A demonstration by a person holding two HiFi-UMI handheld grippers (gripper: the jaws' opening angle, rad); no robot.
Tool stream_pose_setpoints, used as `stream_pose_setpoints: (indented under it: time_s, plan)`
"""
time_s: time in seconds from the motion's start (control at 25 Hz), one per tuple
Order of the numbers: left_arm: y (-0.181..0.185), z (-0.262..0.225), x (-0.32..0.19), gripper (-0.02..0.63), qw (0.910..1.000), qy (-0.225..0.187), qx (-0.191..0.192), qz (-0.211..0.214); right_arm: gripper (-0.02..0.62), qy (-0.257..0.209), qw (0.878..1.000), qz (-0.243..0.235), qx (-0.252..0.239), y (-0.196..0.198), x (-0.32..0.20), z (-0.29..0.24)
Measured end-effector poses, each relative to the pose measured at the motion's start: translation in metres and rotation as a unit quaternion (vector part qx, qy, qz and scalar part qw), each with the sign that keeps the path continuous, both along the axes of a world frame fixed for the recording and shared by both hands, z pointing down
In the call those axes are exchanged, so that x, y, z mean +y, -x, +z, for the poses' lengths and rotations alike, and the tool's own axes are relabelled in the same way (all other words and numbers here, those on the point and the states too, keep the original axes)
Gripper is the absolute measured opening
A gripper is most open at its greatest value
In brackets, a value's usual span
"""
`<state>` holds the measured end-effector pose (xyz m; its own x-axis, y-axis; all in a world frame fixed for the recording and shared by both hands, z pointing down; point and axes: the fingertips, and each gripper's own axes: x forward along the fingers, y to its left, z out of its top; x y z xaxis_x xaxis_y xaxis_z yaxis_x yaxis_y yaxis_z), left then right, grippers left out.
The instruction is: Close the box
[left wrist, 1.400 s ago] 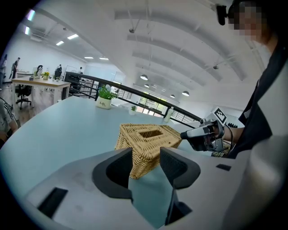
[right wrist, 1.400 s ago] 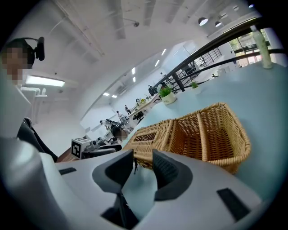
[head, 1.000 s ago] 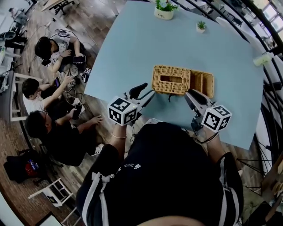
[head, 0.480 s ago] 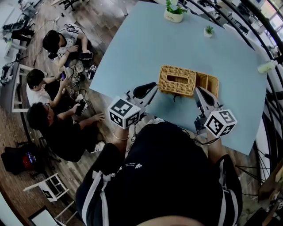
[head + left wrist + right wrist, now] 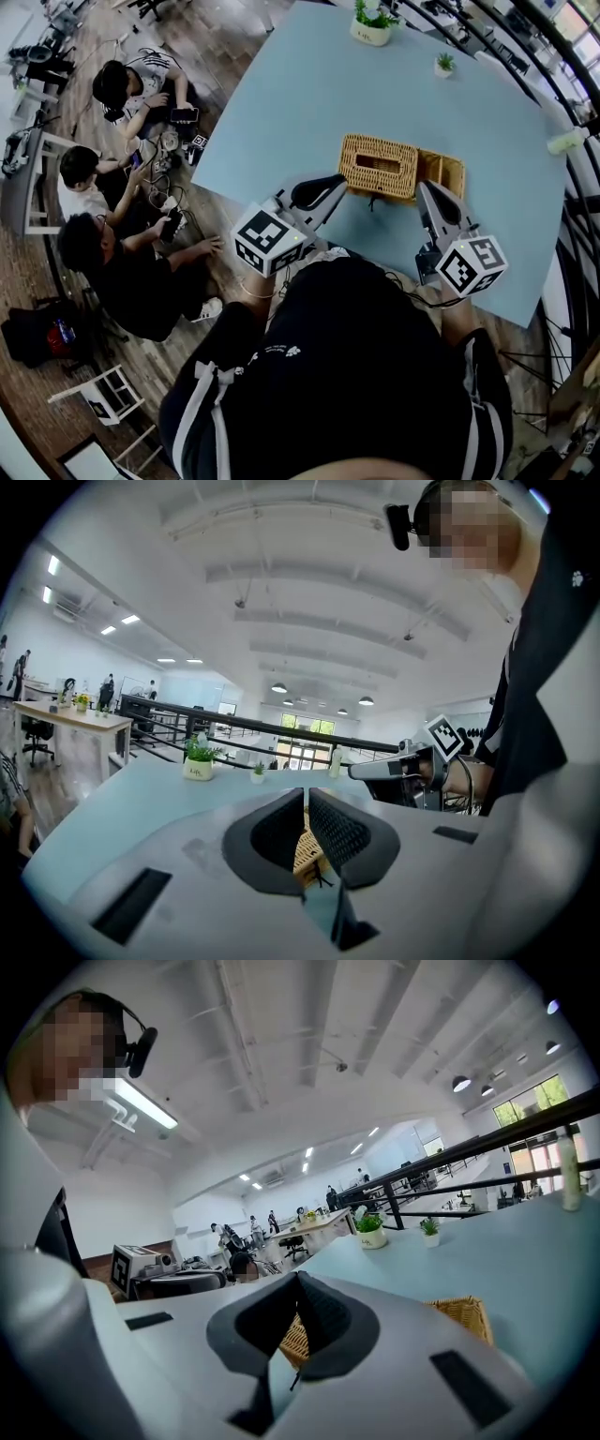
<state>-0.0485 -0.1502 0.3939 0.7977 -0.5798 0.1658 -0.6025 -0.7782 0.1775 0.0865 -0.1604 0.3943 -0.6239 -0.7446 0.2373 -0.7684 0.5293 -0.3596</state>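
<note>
Wicker box [image 5: 379,167] sat open on the blue table [image 5: 309,84], near the person's edge. The slotted lid half lay on the left and the open tray half [image 5: 441,172] beside it on the right. Whether a hinge joined the two halves could not be told from the head view.

Risk: neither gripper held anything, so closing would probably mean nudging light wicker with closed tips. The box could skid across the smooth table instead of folding. A tip could also catch in the weave or the slot and drag the lid askew.

Left gripper [image 5: 330,187] hovered off the lid's near-left corner, pointing at the box and tilted slightly down. Its jaws had just been closing and were pressed together with nothing between them. Right gripper [image 5: 428,190] hovered near the tray half at a similar angle, also pressed together and empty.
</note>
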Motion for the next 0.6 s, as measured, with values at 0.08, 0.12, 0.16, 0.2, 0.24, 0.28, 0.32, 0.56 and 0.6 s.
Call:
stream_pose_setpoints:
  time_s: [0.08, 0.12, 0.16, 0.2, 0.24, 0.28, 0.32, 0.56, 0.6]
  plan:
    - [0.001, 0.0, 0.001, 0.027, 1.0, -0.003, -0.006, 0.002, 0.0, -0.002, 1.0, 0.003, 0.001, 0.0, 0.0, 0.0]
    - [0.002, 0.0, 0.001, 0.026, 1.0, -0.003, -0.007, 0.001, 0.0, -0.002, 1.0, 0.004, 0.001, 0.0, 0.0, -0.001]
    - [0.002, 0.0, 0.001, 0.027, 1.0, -0.003, -0.008, 0.0, 0.0, -0.002, 1.0, 0.004, 0.002, 0.0, 0.0, -0.001]
    - [0.003, 0.0, 0.001, 0.027, 1.0, -0.003, -0.008, 0.0, 0.0, -0.003, 1.0, 0.004, 0.003, 0.0, 0.001, -0.001]
    - [0.004, 0.001, 0.002, 0.026, 0.9999, -0.002, -0.01, -0.001, 0.0, -0.004, 1.0, 0.004, 0.003, 0.0, 0.001, -0.002]
    - [0.005, 0.001, 0.002, 0.026, 0.9999, -0.002, -0.011, -0.003, 0.0, -0.005, 1.0, 0.004, 0.004, 0.001, 0.002, -0.004]
    - [0.005, 0.001, 0.002, 0.026, 0.9999, -0.002, -0.012, -0.004, 0.0, -0.007, 1.0, 0.004, 0.004, 0.001, 0.002, -0.005]
    - [0.007, -0.001, 0.003, 0.026, 0.9999, 0.003, -0.015, -0.007, 0.0, -0.014, 1.0, 0.003, 0.006, 0.003, 0.003, -0.011]
    - [0.007, -0.001, 0.004, 0.027, 0.9998, 0.002, -0.017, -0.008, 0.0, -0.014, 1.0, 0.003, 0.006, 0.002, 0.004, -0.012]
